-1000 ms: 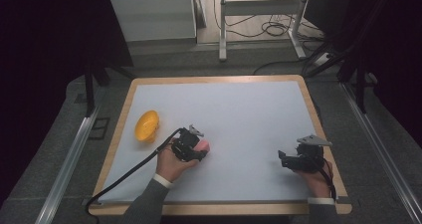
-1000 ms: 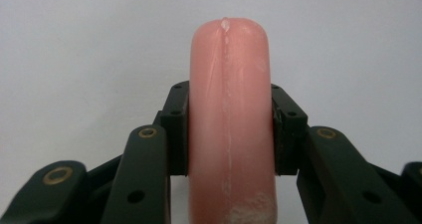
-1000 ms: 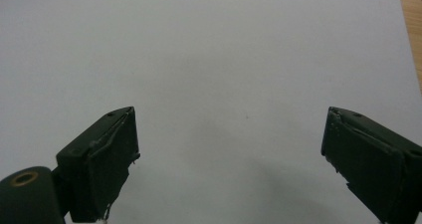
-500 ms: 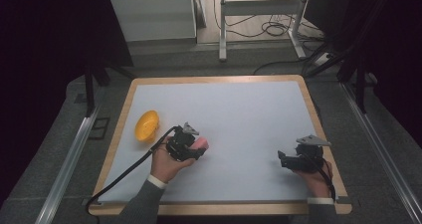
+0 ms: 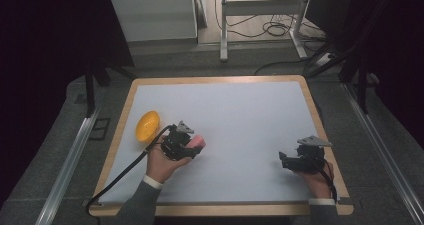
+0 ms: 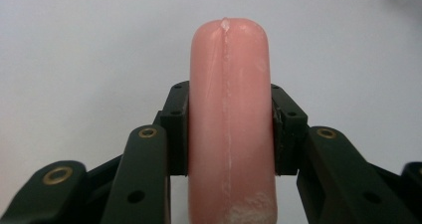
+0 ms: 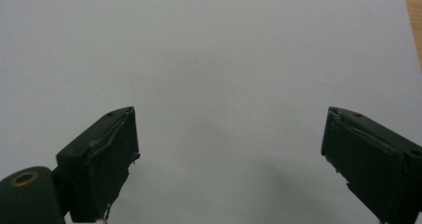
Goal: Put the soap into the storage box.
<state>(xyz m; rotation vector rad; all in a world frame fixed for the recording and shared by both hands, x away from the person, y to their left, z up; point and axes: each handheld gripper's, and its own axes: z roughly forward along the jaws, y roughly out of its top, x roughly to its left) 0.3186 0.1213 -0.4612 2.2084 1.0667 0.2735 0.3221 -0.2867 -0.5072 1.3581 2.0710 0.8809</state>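
The left gripper [image 5: 192,146] is clamped on the pink sausage [image 6: 231,119], which juts beyond its jaws; the right gripper [image 7: 231,159] gapes.

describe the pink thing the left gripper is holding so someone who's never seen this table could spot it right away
Start at the pale sheet covering the wooden table, then go to its left side, where a yellow bowl lies. Just right of it, the left gripper is clamped on a pink sausage, smooth, round-ended, with a seam along it. It is the one pink thing there.

On the table [image 5: 240,115], the bowl [image 5: 147,125] lies far left; the sausage [image 5: 196,143] sits just right of it, the right gripper [image 5: 284,161] well apart at the right edge.
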